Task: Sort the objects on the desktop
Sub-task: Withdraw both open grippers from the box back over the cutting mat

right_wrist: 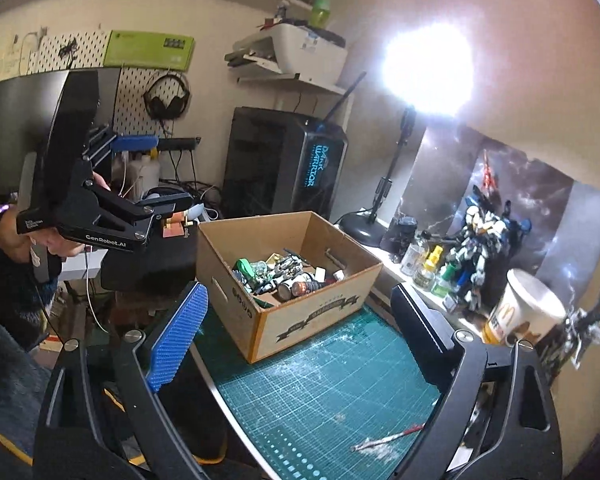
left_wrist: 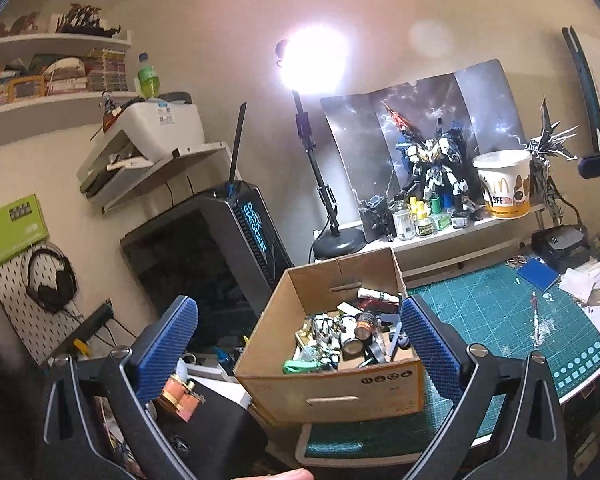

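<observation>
A cardboard box [left_wrist: 328, 390] stands on the green cutting mat [left_wrist: 496, 308], filled with small jars, tubes and model parts. My left gripper [left_wrist: 300, 344] is open and empty, held above and in front of the box. In the right wrist view the box [right_wrist: 300, 320] lies ahead on the mat [right_wrist: 320, 392]. My right gripper [right_wrist: 300, 328] is open and empty, above the mat near the box's front corner. The left gripper [right_wrist: 136, 144] shows at the left, held in a hand. A thin paint-smeared tool [right_wrist: 384, 440] lies on the mat; it also shows in the left wrist view [left_wrist: 537, 320].
Paint bottles [left_wrist: 420, 216], a robot model [left_wrist: 436, 160] and a paper bucket [left_wrist: 504, 184] stand on a shelf behind the mat. A lamp [left_wrist: 332, 216] and a dark PC case [left_wrist: 204, 256] stand left of it. Blue card and papers [left_wrist: 576, 276] lie at the mat's right.
</observation>
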The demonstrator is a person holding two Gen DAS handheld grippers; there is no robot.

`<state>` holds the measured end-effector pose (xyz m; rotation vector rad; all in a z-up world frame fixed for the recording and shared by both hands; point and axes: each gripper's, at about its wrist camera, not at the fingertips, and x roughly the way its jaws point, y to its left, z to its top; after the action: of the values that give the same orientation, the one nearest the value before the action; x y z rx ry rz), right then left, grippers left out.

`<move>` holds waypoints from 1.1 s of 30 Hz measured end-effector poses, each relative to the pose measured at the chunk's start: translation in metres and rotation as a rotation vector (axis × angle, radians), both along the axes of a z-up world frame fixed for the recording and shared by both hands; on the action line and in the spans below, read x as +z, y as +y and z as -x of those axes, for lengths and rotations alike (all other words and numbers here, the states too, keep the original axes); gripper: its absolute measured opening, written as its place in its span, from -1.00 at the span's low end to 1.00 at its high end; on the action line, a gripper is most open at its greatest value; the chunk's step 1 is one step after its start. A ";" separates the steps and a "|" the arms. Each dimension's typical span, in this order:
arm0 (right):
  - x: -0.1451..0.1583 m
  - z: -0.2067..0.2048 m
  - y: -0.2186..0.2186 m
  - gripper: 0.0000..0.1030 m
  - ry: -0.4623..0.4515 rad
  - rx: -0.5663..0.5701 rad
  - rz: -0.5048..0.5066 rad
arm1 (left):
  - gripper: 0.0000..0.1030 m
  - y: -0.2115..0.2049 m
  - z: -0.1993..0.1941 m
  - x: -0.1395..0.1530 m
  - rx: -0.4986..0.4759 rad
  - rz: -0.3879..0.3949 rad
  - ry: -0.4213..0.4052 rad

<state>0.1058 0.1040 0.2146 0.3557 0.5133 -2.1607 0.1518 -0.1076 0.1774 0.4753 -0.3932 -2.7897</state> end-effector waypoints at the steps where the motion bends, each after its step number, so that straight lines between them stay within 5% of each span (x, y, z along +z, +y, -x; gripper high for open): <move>1: -0.002 -0.001 0.004 0.81 -0.002 -0.006 0.008 | 0.99 0.001 -0.001 -0.003 -0.001 -0.014 -0.002; 10: -0.021 -0.008 0.044 0.93 -0.047 -0.097 0.076 | 0.99 -0.002 -0.005 -0.031 0.036 -0.108 -0.032; 16: -0.029 -0.007 0.060 0.98 -0.042 -0.227 0.093 | 0.99 -0.007 0.001 -0.050 0.092 -0.116 -0.062; 33: -0.080 0.023 0.070 0.99 -0.155 -0.337 0.053 | 0.99 0.004 0.030 -0.089 0.038 -0.128 -0.167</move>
<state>0.0830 0.1741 0.1342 0.6112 0.3252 -2.4389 0.1214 -0.1036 0.0880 0.7403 -0.2385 -2.7582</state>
